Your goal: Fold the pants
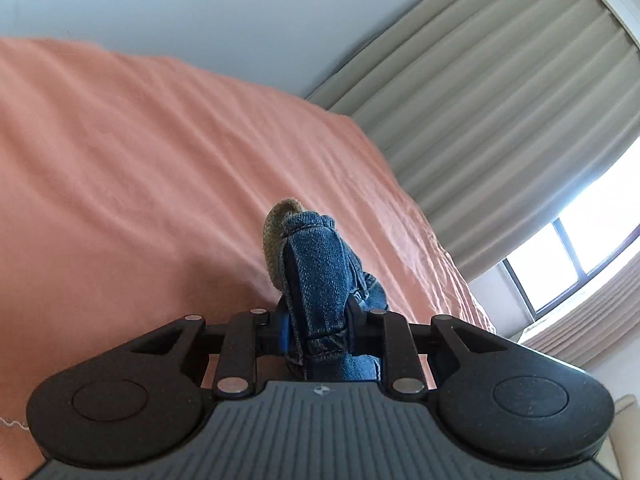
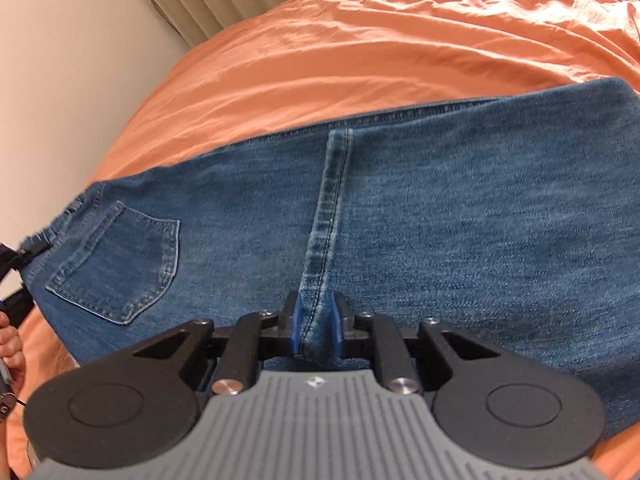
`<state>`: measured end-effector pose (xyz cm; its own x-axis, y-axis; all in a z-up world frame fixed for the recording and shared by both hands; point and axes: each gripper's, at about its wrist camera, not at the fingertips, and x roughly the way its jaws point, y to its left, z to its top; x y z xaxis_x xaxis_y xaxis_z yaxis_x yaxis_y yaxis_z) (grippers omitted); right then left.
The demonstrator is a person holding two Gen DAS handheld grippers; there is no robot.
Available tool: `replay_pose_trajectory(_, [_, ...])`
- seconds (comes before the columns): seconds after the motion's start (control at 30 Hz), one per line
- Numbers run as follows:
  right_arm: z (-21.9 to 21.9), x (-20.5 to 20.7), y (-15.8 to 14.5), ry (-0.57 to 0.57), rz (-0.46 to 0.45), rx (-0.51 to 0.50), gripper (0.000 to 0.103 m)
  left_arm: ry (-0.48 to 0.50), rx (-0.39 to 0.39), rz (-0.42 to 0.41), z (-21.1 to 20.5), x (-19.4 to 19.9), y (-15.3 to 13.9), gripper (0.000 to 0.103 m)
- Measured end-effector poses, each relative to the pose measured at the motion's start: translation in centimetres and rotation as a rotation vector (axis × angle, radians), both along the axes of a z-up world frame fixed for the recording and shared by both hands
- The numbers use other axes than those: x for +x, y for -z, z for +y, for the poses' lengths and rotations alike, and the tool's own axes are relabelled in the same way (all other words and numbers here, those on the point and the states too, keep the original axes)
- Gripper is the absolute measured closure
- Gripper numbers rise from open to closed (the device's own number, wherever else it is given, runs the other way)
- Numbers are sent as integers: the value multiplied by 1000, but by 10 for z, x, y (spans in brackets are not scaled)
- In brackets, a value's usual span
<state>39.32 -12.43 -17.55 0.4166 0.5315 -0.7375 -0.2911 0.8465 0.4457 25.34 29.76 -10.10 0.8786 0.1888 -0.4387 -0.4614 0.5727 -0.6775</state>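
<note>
Blue jeans [image 2: 440, 220] lie spread across an orange bed sheet [image 2: 360, 40], with a back pocket [image 2: 120, 264] at the left. My right gripper [image 2: 317, 320] is shut on a raised fold of denim along the stitched seam [image 2: 330, 208]. In the left wrist view my left gripper [image 1: 316, 300] is shut on a thick bunch of the jeans [image 1: 320, 264], lifted off the sheet [image 1: 140, 160]; a tan label patch [image 1: 276, 236] shows behind it. At the left edge of the right wrist view, black parts of the left gripper [image 2: 16, 264] meet the waistband.
Beige curtains [image 1: 500, 100] and a bright window [image 1: 580, 248] stand beyond the bed's far right edge. A pale wall [image 2: 60, 80] runs along the bed's left side. A person's hand [image 2: 10, 344] shows at the left border.
</note>
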Motion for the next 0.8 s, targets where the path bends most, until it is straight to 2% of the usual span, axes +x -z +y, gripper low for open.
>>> replay_pose_trajectory(0.13, [-10, 5, -6, 21, 22, 60, 91, 29, 82, -7, -29, 12, -41, 77])
replay_pose_trajectory(0.3, [-37, -6, -26, 72, 9, 56, 89, 106, 303, 11, -90, 17, -96, 78])
replay_pose_trajectory(0.47, [-81, -25, -42, 111, -7, 121, 88, 195, 490, 21, -171, 29, -127, 78])
replay_pose_trajectory(0.63, [-122, -35, -54, 178, -26, 178, 88, 307, 643, 60, -265, 45, -126, 78])
replay_pose_trajectory(0.8, [-160, -37, -57, 265, -26, 188, 88, 433, 790, 126, -356, 64, -89, 79])
